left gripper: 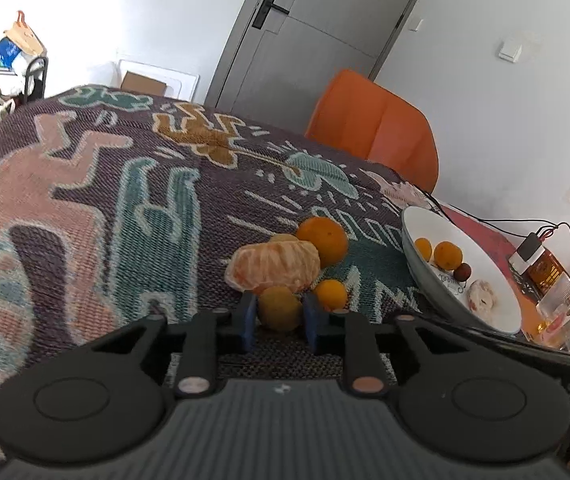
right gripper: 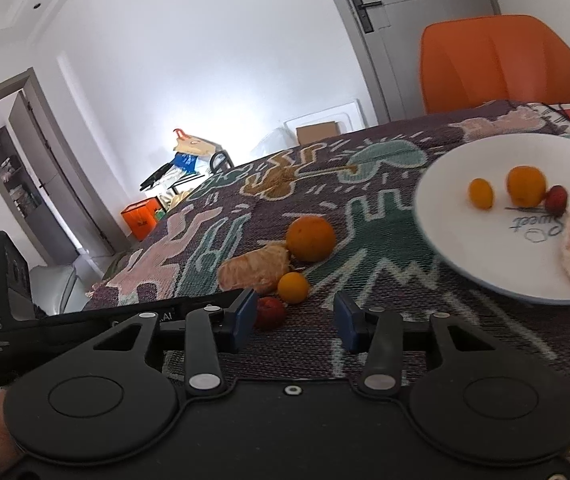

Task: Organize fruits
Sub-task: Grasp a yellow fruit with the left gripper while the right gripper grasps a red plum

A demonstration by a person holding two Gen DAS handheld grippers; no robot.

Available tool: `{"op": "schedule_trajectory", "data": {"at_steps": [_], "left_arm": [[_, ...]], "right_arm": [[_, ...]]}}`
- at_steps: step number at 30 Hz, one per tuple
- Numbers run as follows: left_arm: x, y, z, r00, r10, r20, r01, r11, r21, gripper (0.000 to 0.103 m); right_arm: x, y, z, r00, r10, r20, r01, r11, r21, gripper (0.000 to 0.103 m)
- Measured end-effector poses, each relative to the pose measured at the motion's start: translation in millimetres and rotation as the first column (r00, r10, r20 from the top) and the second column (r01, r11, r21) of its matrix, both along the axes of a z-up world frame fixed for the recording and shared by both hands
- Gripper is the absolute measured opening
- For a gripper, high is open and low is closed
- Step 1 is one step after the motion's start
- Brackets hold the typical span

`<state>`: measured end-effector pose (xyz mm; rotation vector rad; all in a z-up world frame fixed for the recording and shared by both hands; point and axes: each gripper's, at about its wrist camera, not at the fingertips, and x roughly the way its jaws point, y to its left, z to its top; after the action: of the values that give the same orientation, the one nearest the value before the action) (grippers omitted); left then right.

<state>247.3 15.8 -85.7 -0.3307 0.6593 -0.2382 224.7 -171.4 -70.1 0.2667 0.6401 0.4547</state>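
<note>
A loose group of fruit lies on the patterned cloth: a big orange [left gripper: 323, 240] [right gripper: 311, 238], a peeled citrus [left gripper: 273, 266] [right gripper: 253, 270] and a small orange fruit [left gripper: 331, 294] [right gripper: 293, 287]. My left gripper [left gripper: 281, 322] is shut on a small yellow fruit [left gripper: 280, 306] at the near edge of the group, its blue pads pressing on both sides. In the right wrist view my right gripper [right gripper: 295, 320] stands open over bare cloth, and a small red fruit [right gripper: 271, 312] lies just beyond its left finger. A white plate [left gripper: 417, 240] [right gripper: 425, 216] to the right holds two small oranges, a red fruit and a peeled piece.
An orange chair [left gripper: 377, 128] [right gripper: 501, 64] stands behind the table by a grey door. Cables, a small brown box [left gripper: 541, 268] and clear containers sit right of the plate. The left gripper's black body [right gripper: 1, 280] fills the left side of the right wrist view.
</note>
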Motion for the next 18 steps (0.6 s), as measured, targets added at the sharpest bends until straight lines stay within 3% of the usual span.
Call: {"op": "schedule_trajectory", "data": {"at_steps": [18], "left_arm": [[-16.6, 33.4, 12.9, 0.997, 0.072, 0.037, -0.074, 0.996, 0.054, 0.024]], "right_arm": [[13.0, 44.8, -18.4, 0.999, 0.014, -0.033, -0.017, 0.996, -0.086, 0.039]]}}
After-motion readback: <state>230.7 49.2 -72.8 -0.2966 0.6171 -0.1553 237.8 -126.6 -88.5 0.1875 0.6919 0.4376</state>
